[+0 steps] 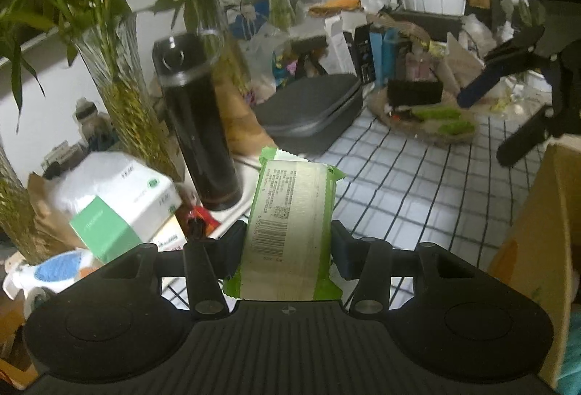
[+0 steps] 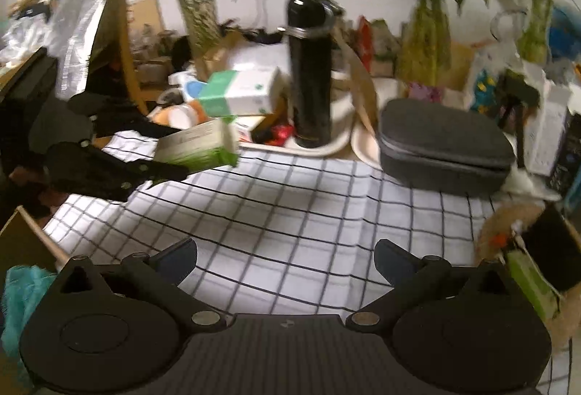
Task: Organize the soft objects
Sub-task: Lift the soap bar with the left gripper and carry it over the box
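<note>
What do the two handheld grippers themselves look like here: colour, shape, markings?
Both are matte black. The left gripper and the right gripper each have a ribbed centre plate with a small emblem, two round housings at the sides, silver pivot pins, angled linkage bars, and dark blue pads inside the fingers. No cables or sleeves show.

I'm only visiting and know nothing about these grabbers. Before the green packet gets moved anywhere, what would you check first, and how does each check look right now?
1. Packet gripped: ok. The left gripper is shut on the green packet, a finger on each side.
2. Packet lifted off the checked cloth: ok, the right wrist view shows it in the air.
3. Right gripper free: ok, jaws open, nothing between them.
4. Black bottle clear of the packet: ok, upright and apart, but close beside it.
5. Cardboard box open to receive: cannot tell, only its edge shows.
6. Grip secure: cannot tell; the packet is soft.
</note>
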